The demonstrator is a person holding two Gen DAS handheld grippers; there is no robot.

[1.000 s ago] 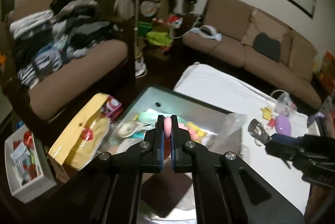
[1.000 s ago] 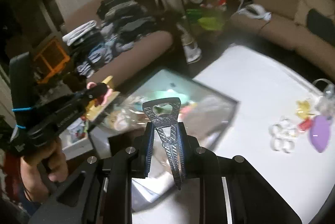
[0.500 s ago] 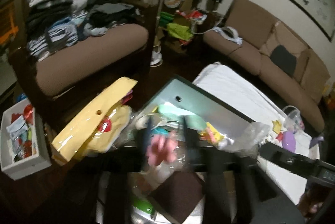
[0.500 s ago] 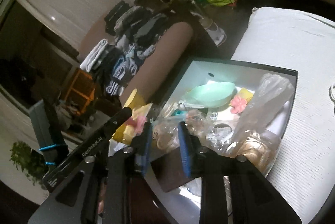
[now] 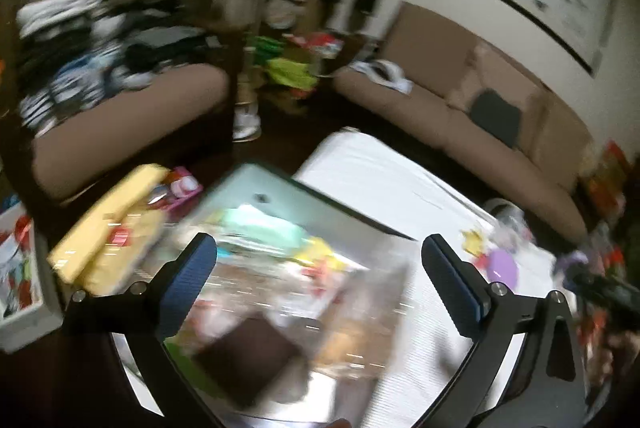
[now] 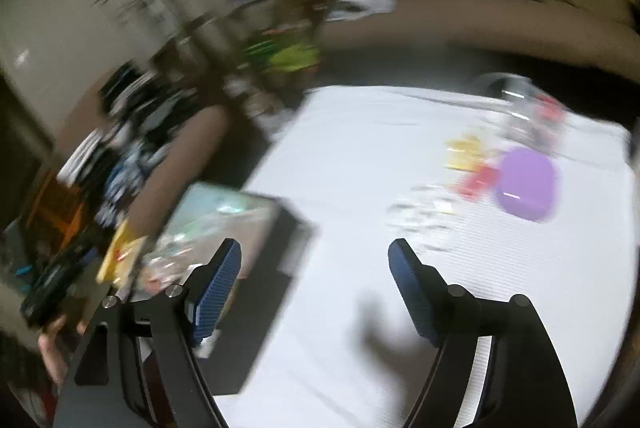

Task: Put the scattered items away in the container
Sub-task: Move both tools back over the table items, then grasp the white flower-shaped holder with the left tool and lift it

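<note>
Both views are blurred by motion. My left gripper (image 5: 318, 264) hangs over the box (image 5: 256, 184), jaws opening wide with nothing between them; the box holds several mixed items. My right gripper (image 6: 314, 268) is over the white cloth (image 6: 360, 156), jaws opening and empty, with the box (image 6: 280, 224) at its lower left. On the cloth to the right lie a purple oval piece (image 6: 526, 184), a red piece (image 6: 476, 182), a yellow piece (image 6: 466, 150), clear rings (image 6: 424, 214) and a clear cup (image 6: 516, 108). The purple piece (image 5: 502, 266) also shows in the left wrist view.
A yellow packet (image 5: 116, 224) lies left of the box, and a white bin (image 5: 20, 268) stands on the floor. One sofa (image 5: 132, 116) bears piled clothes; another sofa (image 5: 480, 124) runs along the wall. A hand (image 6: 54, 344) holds the other gripper at lower left.
The left gripper let go of the pink item and opened wide. The right gripper released the metal bottle opener over the box, opened, and swung right over the cloth.
</note>
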